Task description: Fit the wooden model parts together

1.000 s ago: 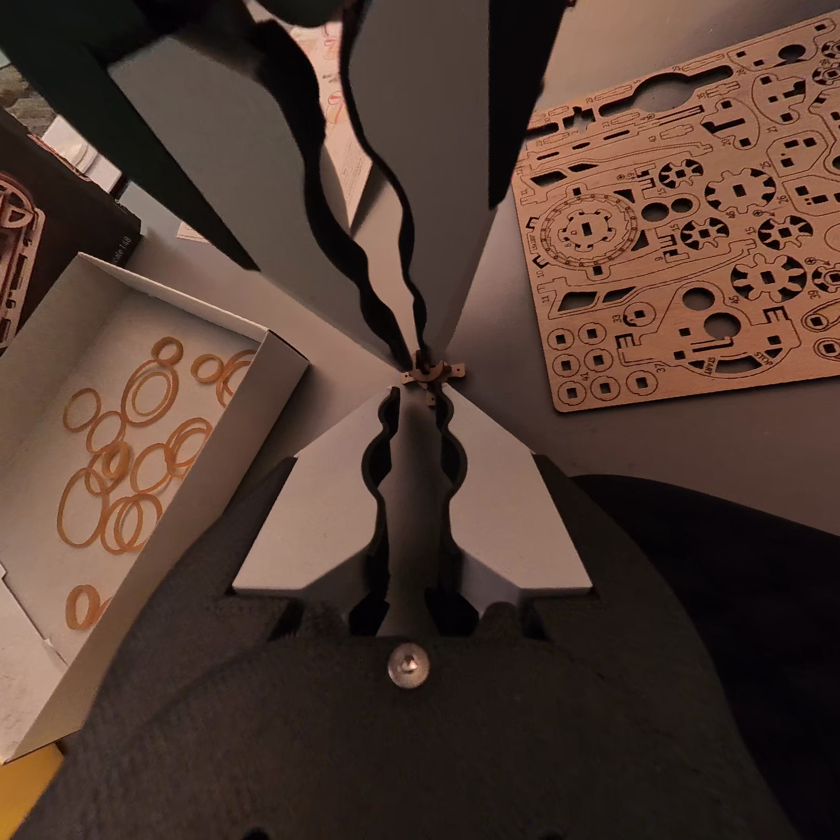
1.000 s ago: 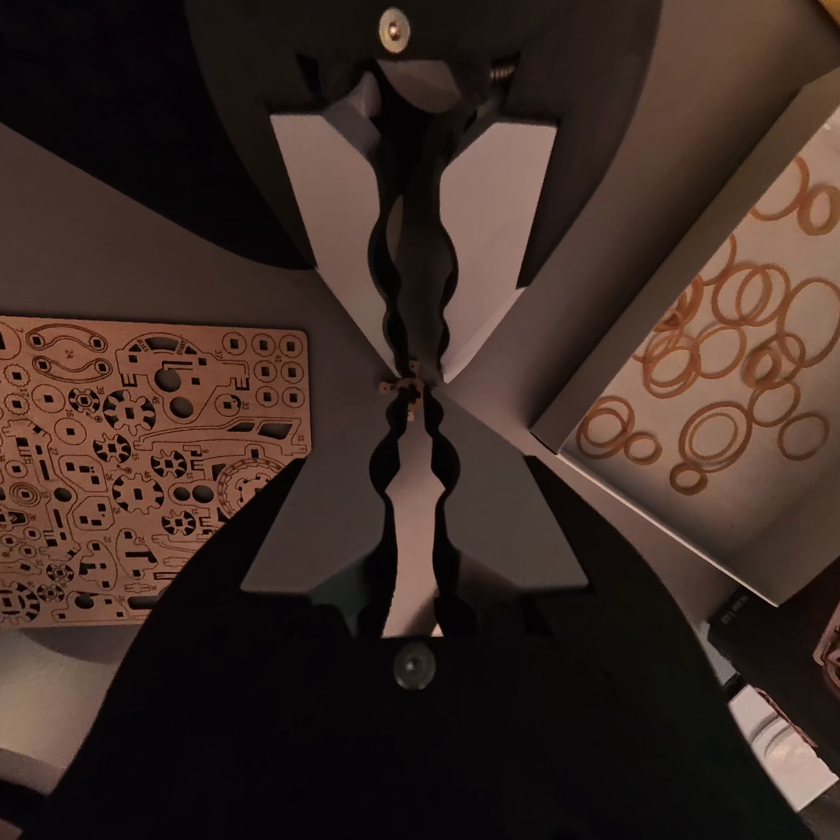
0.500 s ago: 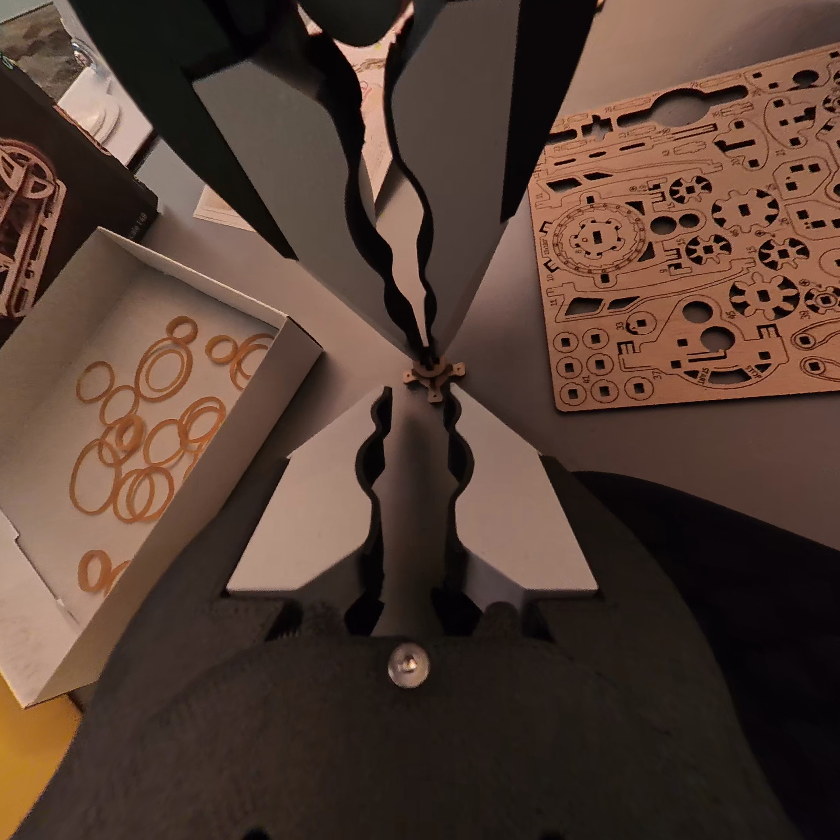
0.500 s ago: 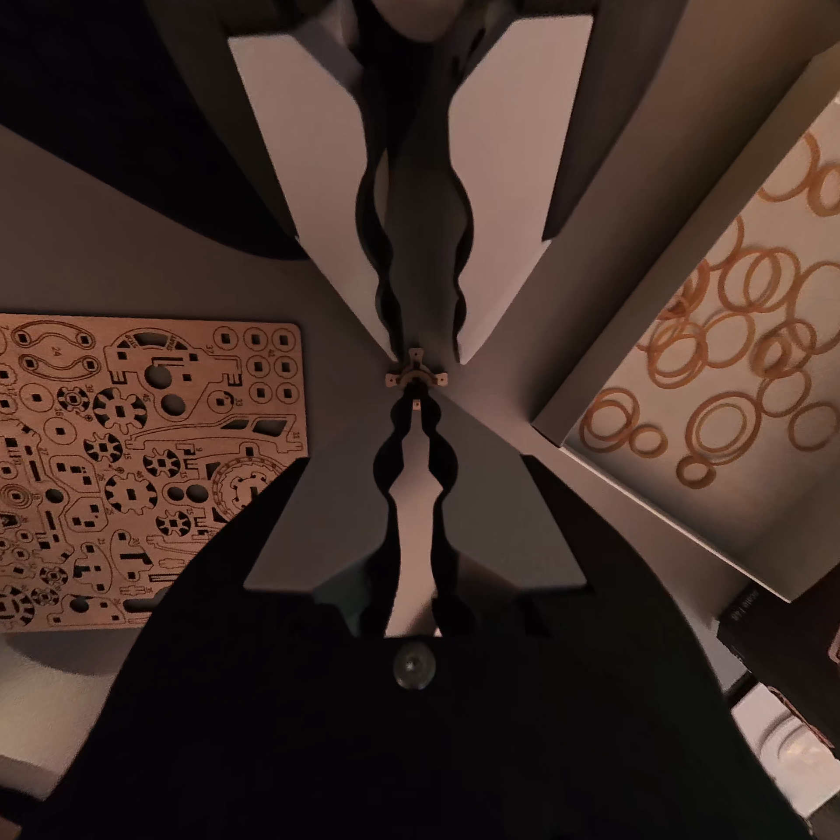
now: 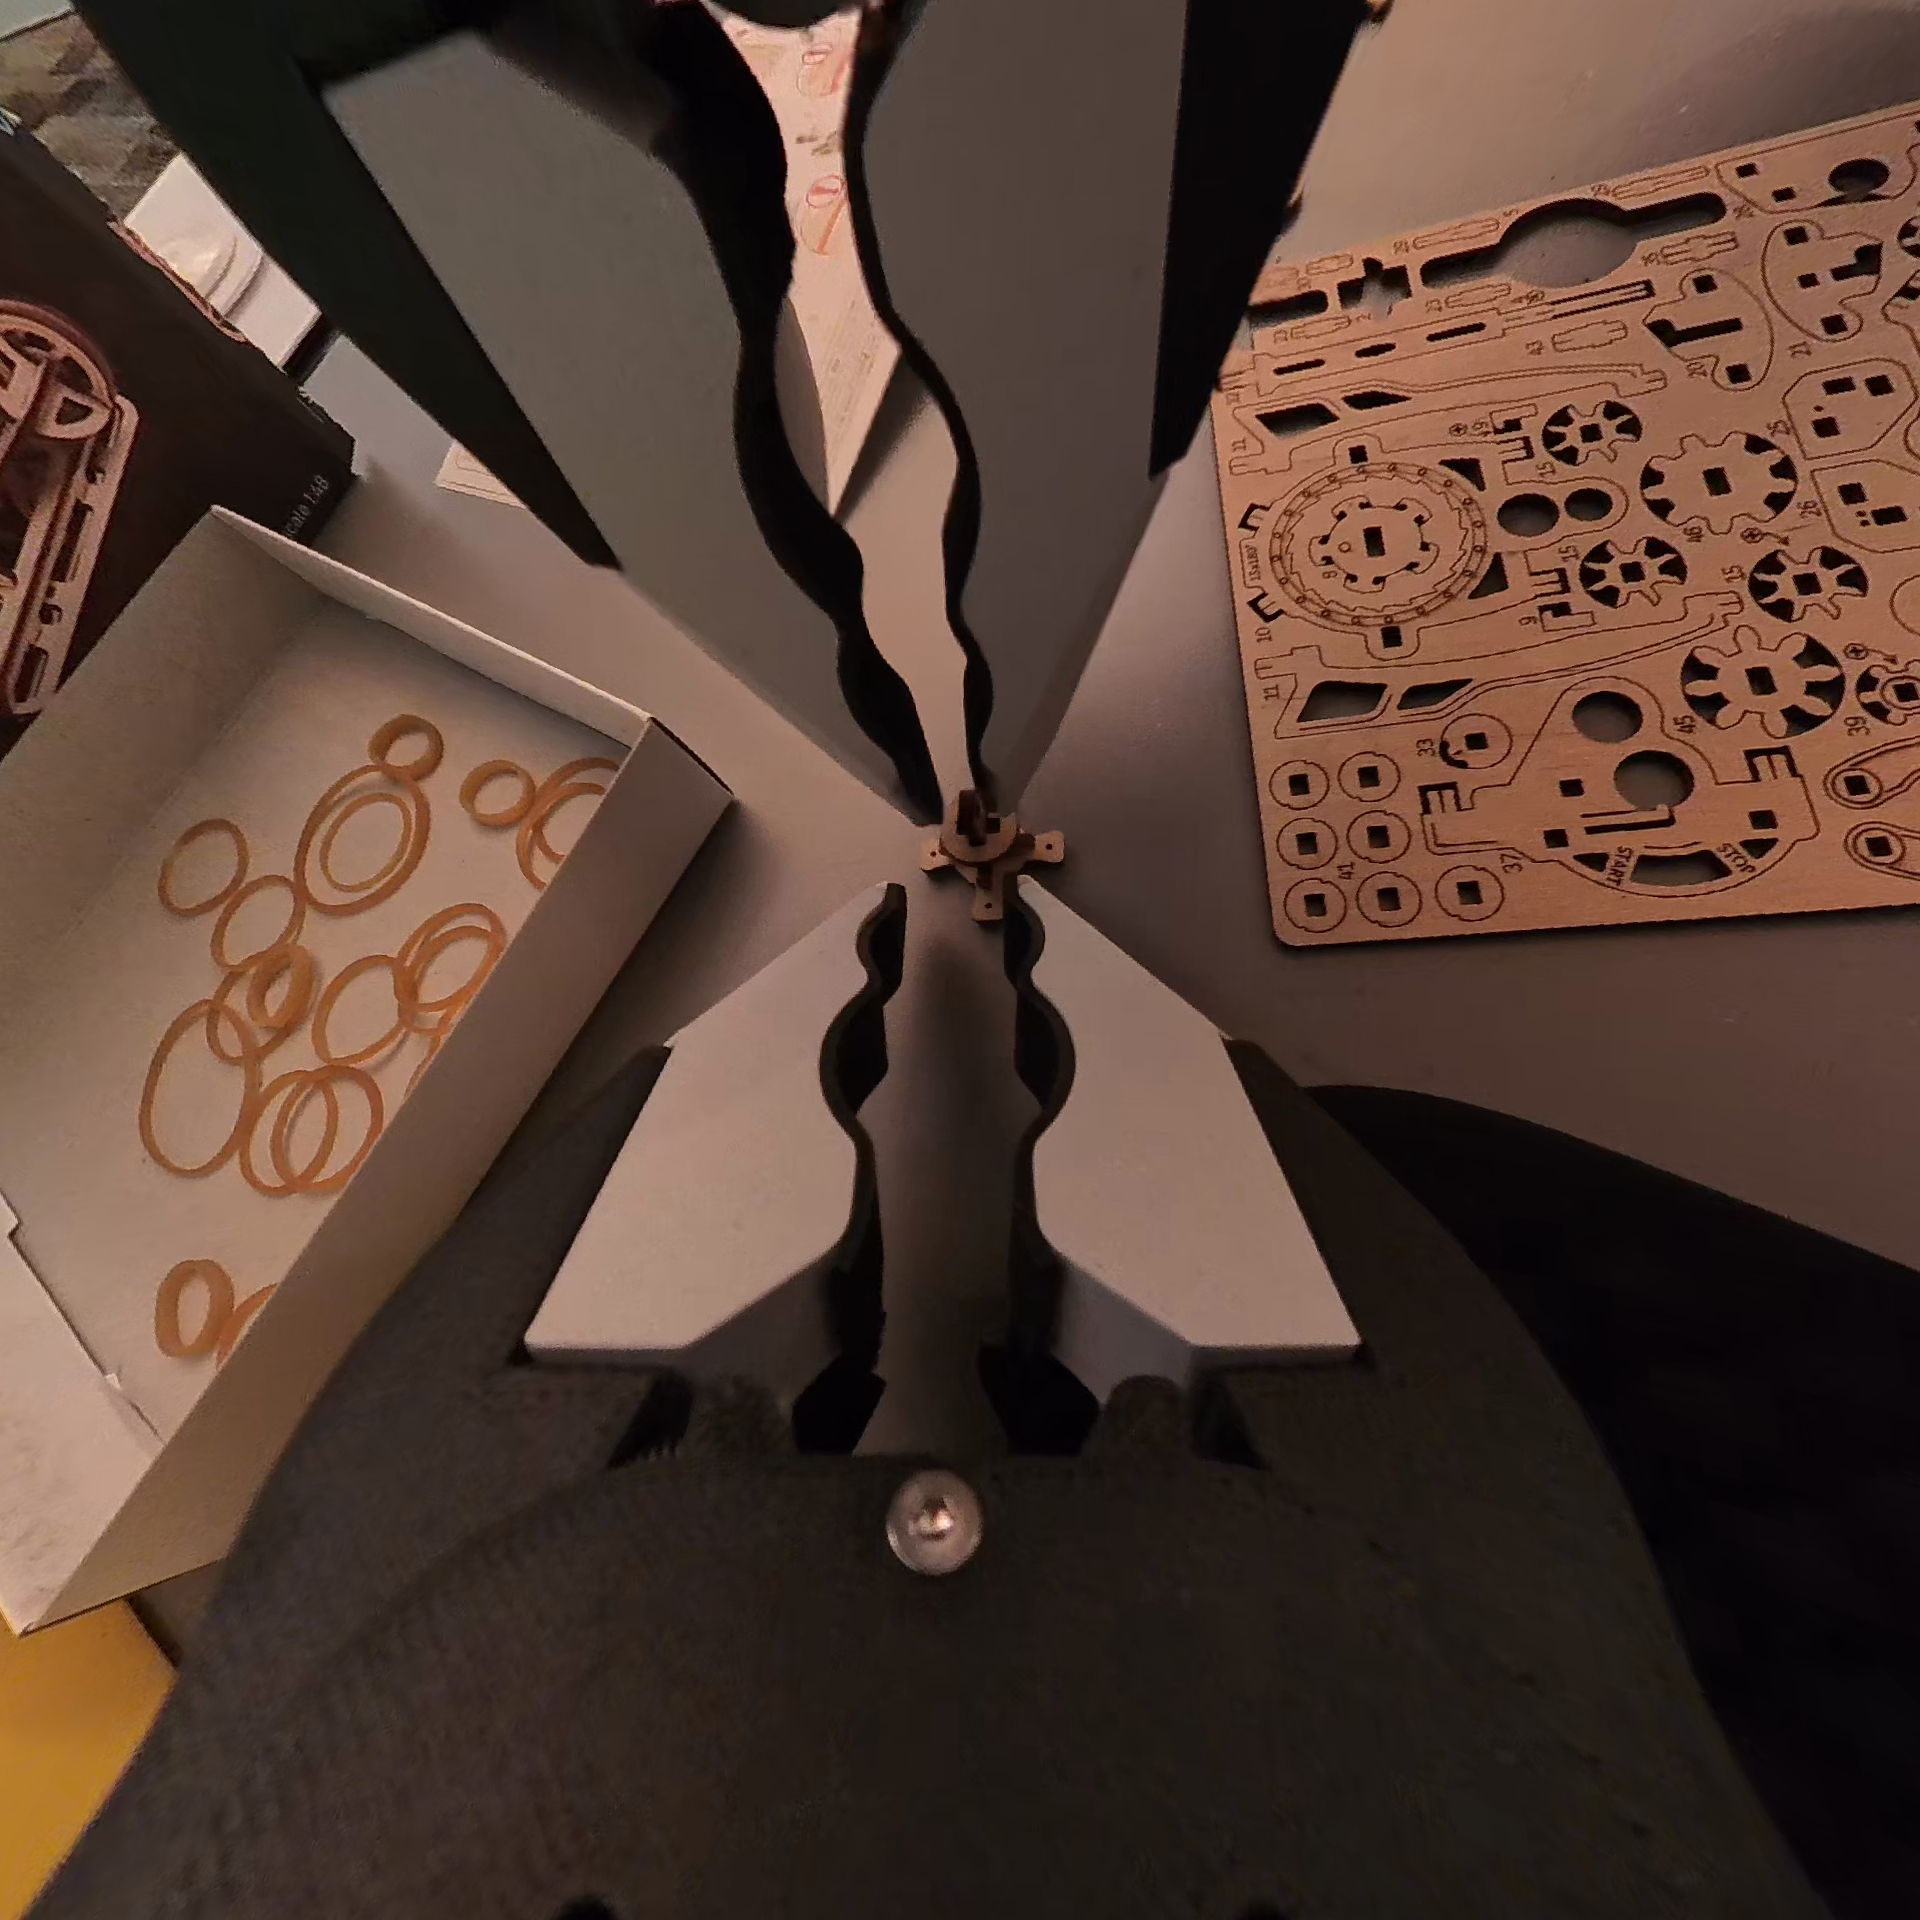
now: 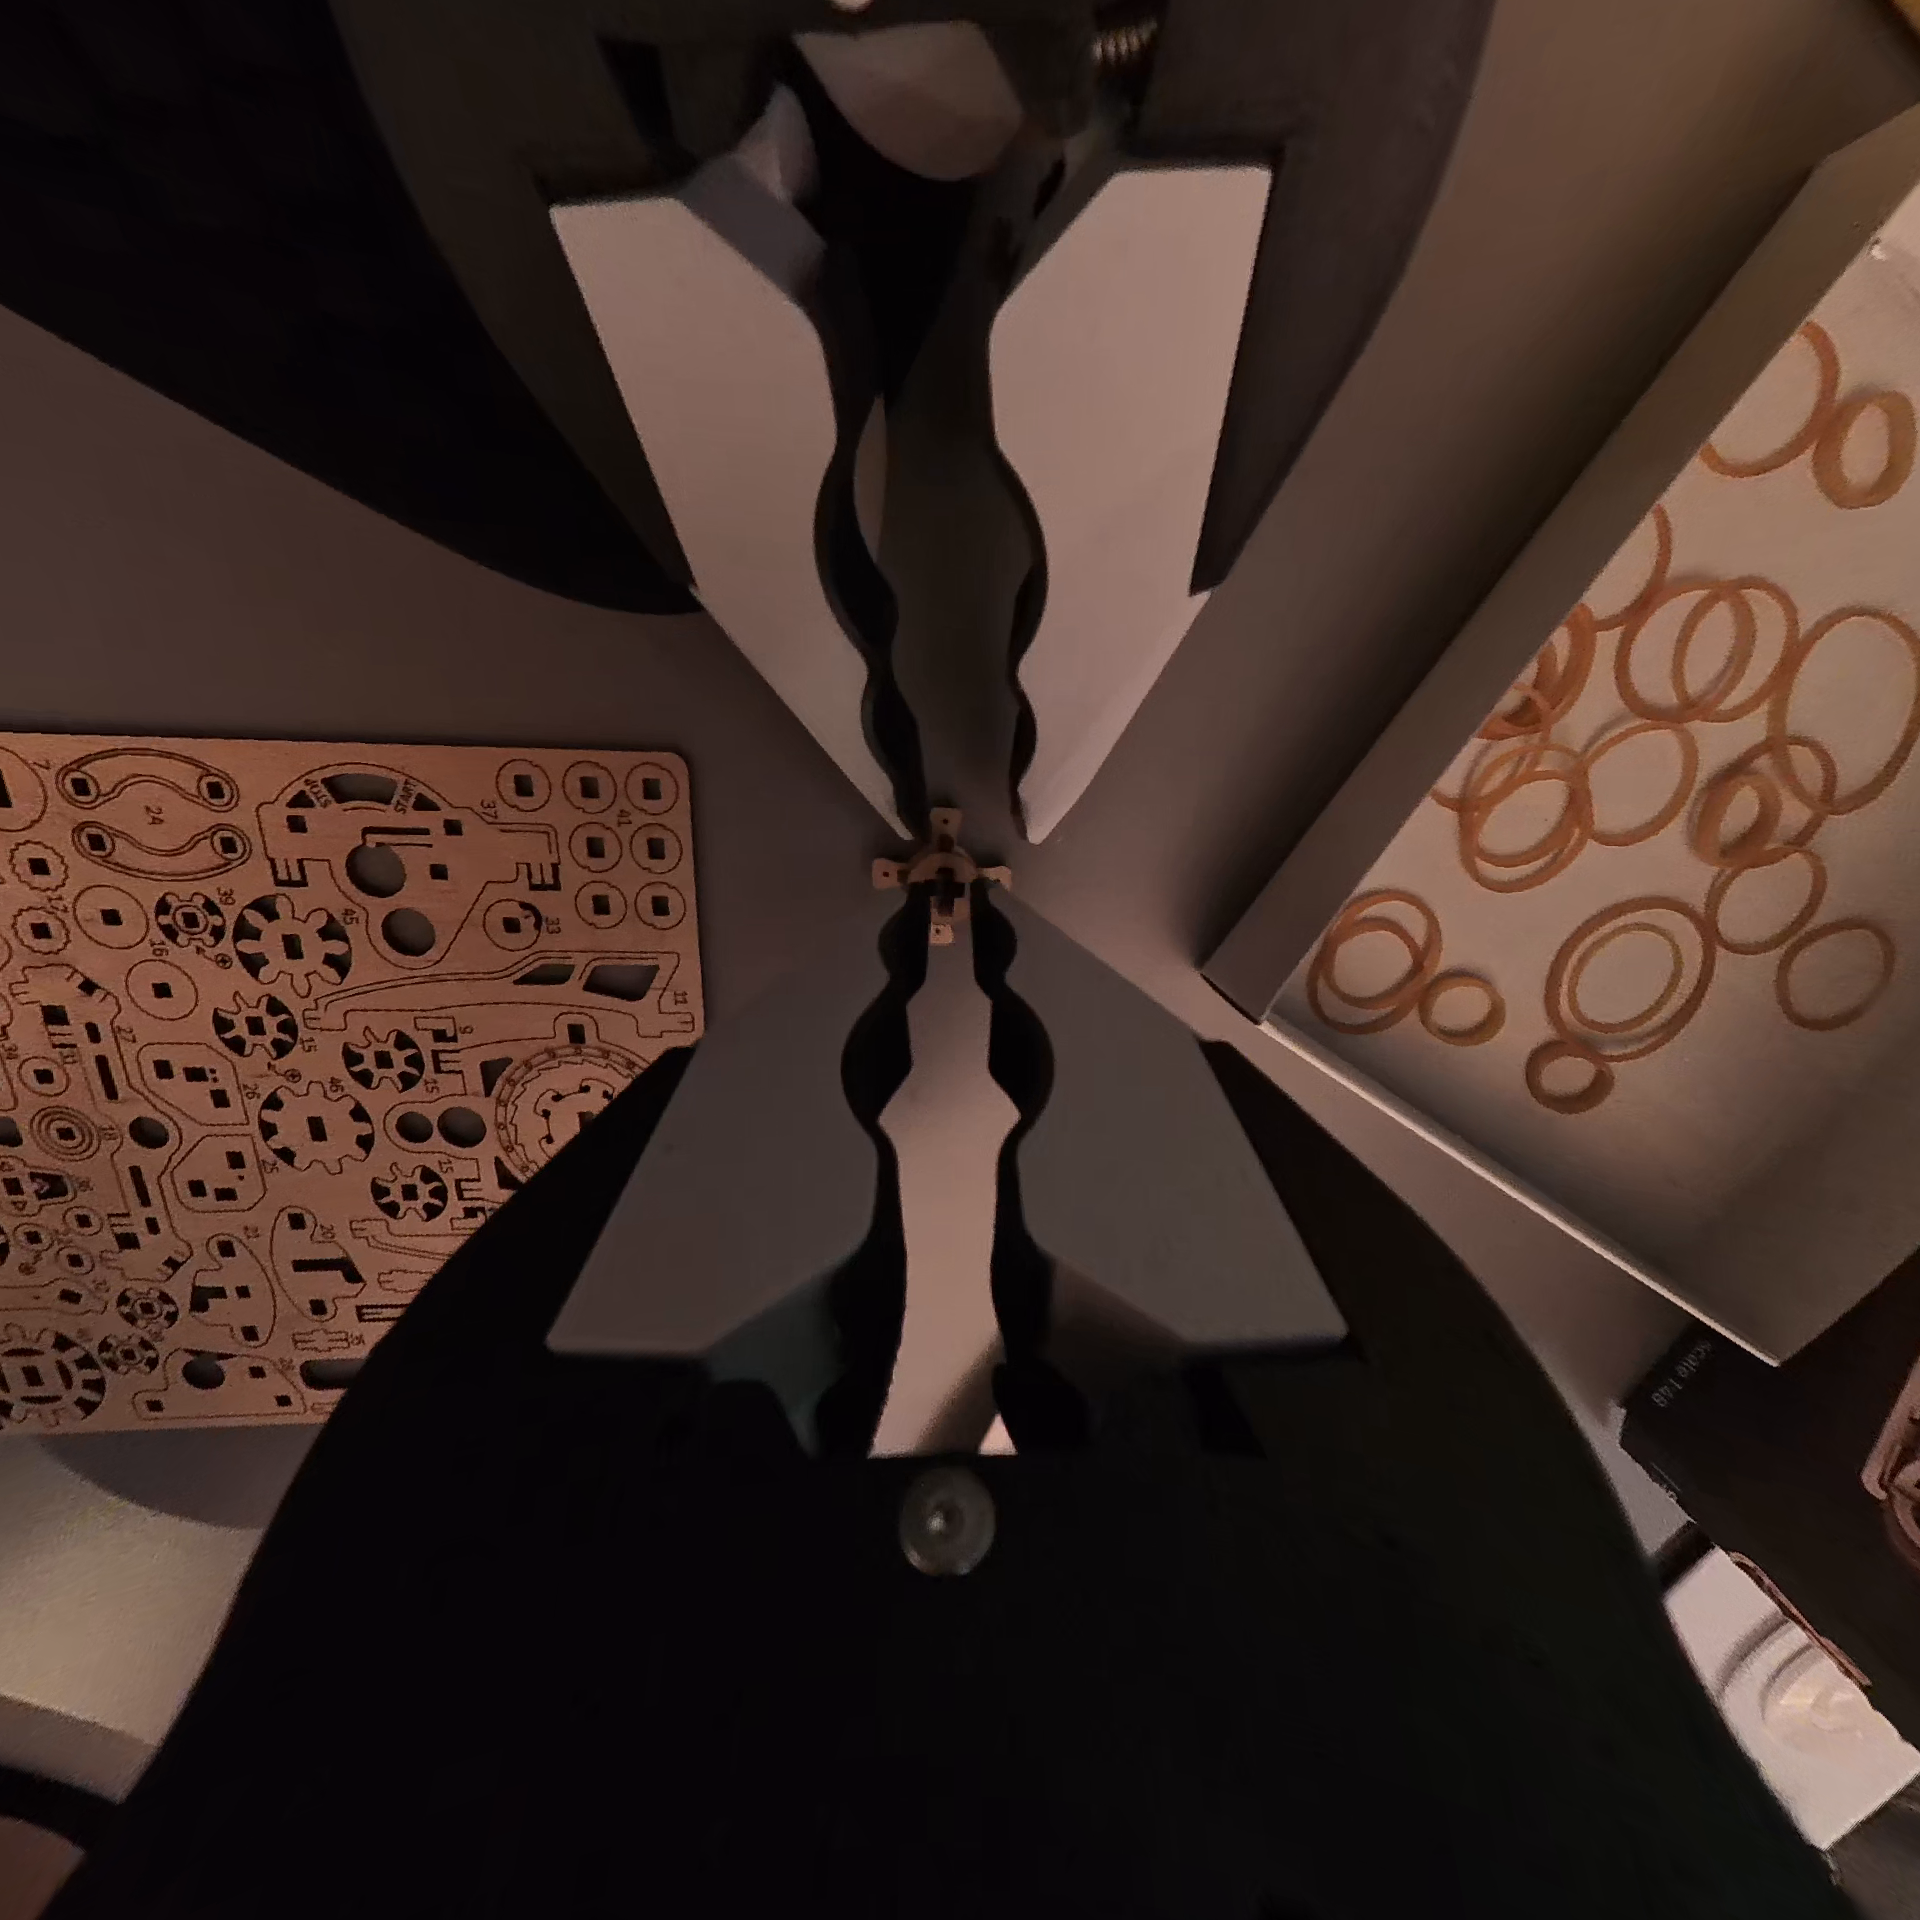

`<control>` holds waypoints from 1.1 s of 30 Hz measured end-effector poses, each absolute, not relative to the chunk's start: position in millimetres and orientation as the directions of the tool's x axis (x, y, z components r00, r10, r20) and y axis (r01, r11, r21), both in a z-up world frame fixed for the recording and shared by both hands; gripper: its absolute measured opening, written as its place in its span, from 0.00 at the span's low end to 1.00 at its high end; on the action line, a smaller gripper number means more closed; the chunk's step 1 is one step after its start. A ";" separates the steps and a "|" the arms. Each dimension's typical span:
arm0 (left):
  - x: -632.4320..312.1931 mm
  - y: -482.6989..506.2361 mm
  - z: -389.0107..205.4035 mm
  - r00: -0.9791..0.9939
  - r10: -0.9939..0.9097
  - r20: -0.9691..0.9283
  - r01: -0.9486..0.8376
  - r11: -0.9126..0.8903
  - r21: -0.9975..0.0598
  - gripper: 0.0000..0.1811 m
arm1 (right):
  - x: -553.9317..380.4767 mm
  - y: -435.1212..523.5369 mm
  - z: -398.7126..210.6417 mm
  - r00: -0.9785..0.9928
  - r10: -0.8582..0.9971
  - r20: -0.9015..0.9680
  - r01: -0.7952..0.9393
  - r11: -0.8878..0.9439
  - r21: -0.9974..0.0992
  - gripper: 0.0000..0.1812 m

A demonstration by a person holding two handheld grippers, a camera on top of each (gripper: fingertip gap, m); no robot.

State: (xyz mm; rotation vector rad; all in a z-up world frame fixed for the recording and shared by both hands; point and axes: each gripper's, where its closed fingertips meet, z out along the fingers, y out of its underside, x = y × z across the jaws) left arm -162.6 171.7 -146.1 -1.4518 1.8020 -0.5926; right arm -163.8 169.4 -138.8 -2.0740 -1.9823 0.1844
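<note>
Midair, small wooden assembly [image 5: 982, 854] pinched in right gripper [image 6: 943, 914] jaws, left gripper [image 5: 951, 902] jaws spread beside it, wooden sheet [image 5: 1590, 582] edge well clear.

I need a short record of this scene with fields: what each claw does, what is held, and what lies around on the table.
left claw: open, tips beside the lower peg of the wooden part
right claw: shut on the small wooden assembly
small wooden assembly: cross-shaped, held in the air between the two claws, above the table
wooden parts sheet: flat on the grey table, some parts already removed
white box: open, holds rubber bands
dark kit box: behind the white box
</note>
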 end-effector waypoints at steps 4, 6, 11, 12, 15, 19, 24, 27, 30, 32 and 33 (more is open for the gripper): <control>-162.5 171.7 -146.1 -0.091 -0.964 -0.252 -0.623 0.252 -0.741 0.09 | -166.3 169.9 -132.6 0.054 0.993 0.102 0.958 -0.022 -0.285 0.03; -162.5 171.7 -146.2 -0.091 -0.963 -0.253 -0.623 0.253 -0.740 0.09 | -167.8 169.3 -134.8 0.049 0.994 0.098 0.959 -0.019 -0.282 0.03; -162.9 174.4 -148.0 -0.080 -0.964 -0.254 -0.630 0.246 -0.737 0.10 | -166.6 165.7 -140.5 0.059 0.996 0.069 0.958 -0.037 -0.285 0.02; -163.0 174.4 -147.0 -0.079 -0.963 -0.256 -0.626 0.248 -0.739 0.10 | -166.7 166.4 -137.7 0.049 0.995 0.091 0.957 -0.021 -0.289 0.02; -164.0 174.5 -144.2 -0.068 -0.969 -0.239 -0.626 0.228 -0.746 0.12 | -166.4 166.2 -135.3 0.063 0.994 0.085 0.954 -0.035 -0.296 0.02; -166.7 176.3 -141.1 -0.032 -0.981 -0.190 -0.637 0.166 -0.753 0.14 | -167.1 165.4 -134.6 0.072 0.995 0.075 0.946 -0.044 -0.321 0.02; -176.0 182.3 -142.1 0.059 -0.991 -0.117 -0.682 0.046 -0.730 0.18 | -168.9 165.5 -133.8 0.092 0.994 0.065 0.930 -0.062 -0.363 0.02; -179.4 183.5 -140.5 0.097 -0.994 -0.048 -0.679 -0.031 -0.733 0.20 | -168.2 164.6 -133.5 0.105 0.993 0.056 0.924 -0.077 -0.375 0.05; -180.3 197.7 -134.5 0.192 -0.981 0.013 -0.634 -0.134 -0.762 0.18 | -169.2 162.3 -131.4 0.117 0.992 0.040 0.915 -0.092 -0.393 0.05; -179.3 209.1 -127.2 0.248 -0.968 0.034 -0.577 -0.176 -0.798 0.18 | -170.0 159.6 -133.6 0.117 0.993 0.032 0.918 -0.096 -0.384 0.05; -178.5 213.0 -124.0 0.264 -0.964 0.033 -0.554 -0.180 -0.813 0.18 | -167.3 160.9 -135.7 0.113 0.992 0.054 0.929 -0.086 -0.360 0.05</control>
